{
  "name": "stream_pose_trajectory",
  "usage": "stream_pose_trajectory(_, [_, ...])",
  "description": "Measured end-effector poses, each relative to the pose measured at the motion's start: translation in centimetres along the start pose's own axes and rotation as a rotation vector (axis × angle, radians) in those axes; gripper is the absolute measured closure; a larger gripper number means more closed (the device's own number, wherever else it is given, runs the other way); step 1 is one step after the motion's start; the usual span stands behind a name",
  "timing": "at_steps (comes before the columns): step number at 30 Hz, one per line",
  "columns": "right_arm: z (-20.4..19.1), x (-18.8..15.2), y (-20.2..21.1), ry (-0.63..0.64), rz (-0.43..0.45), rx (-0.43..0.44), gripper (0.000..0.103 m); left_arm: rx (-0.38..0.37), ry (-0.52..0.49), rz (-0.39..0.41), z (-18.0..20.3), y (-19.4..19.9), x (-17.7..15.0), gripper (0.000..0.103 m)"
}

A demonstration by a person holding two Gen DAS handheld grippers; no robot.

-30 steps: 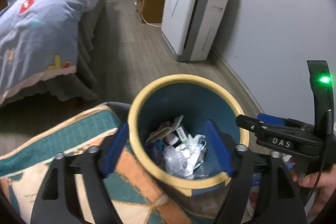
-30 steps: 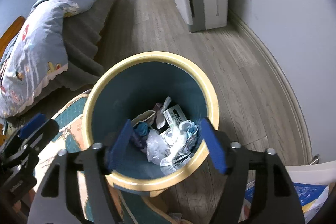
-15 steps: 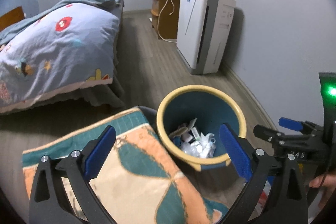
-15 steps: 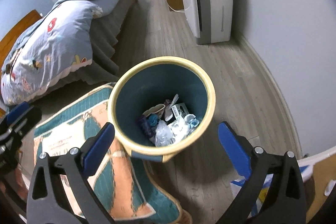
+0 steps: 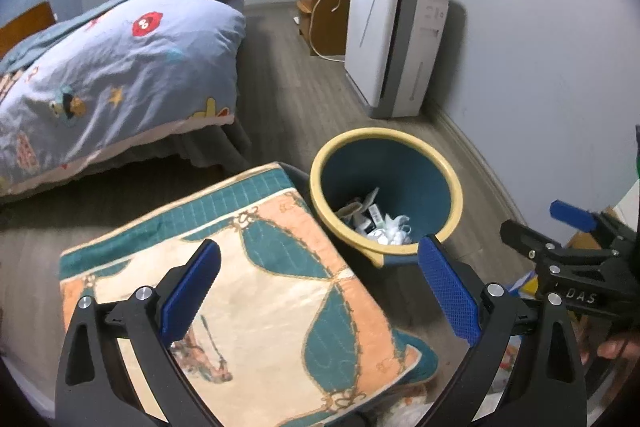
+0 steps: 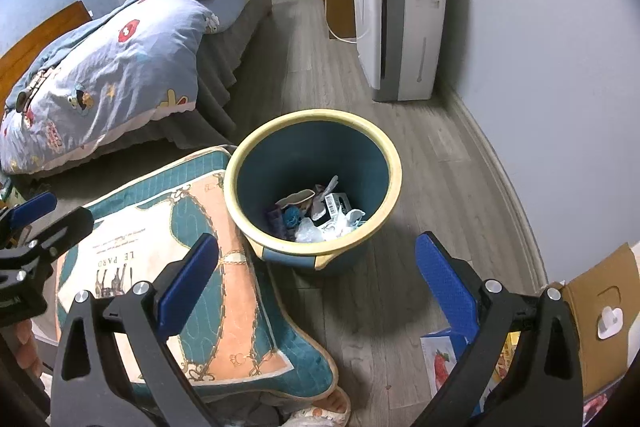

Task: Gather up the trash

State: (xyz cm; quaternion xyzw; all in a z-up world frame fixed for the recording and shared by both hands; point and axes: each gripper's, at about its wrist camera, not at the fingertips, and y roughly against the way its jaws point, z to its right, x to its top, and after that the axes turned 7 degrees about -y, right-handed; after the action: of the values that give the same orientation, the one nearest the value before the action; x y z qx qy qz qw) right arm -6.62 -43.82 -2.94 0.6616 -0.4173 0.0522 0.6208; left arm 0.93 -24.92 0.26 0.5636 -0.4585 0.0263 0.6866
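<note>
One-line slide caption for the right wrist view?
Right gripper open and empty above the teal, yellow-rimmed trash bin holding wrappers, patterned cushion alongside, bed behind.

You see a teal bin with a yellow rim, a teal-and-peach cushion with gold chains, a pale blue quilt with cartoon prints, and blue pads.

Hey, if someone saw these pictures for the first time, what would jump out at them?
The teal trash bin with its yellow rim stands mid-floor, crumpled trash at its bottom. Beside it lies a teal-and-orange cushion; both grippers, left and right, are open and empty.
</note>
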Motion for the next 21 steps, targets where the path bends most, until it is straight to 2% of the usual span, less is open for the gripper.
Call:
stream_pose_trajectory(3, [-0.27, -0.08, 0.10, -0.002, 0.006, -0.005, 0.006, -0.003, -0.030, 0.011, 0.55, -0.09, -0.15, 0.005])
stream_pose_trajectory(8, [-0.23, -0.09, 0.10, -0.004, 0.012, -0.020, 0.006, 0.038, -0.079, 0.024, 1.00, -0.06, -0.40, 0.005])
stream_pose_trajectory(21, [-0.54, 0.12, 0.08, -0.018, 0.020, -0.025, 0.006, 0.015, -0.070, 0.022, 0.51, -0.02, -0.47, 0.005])
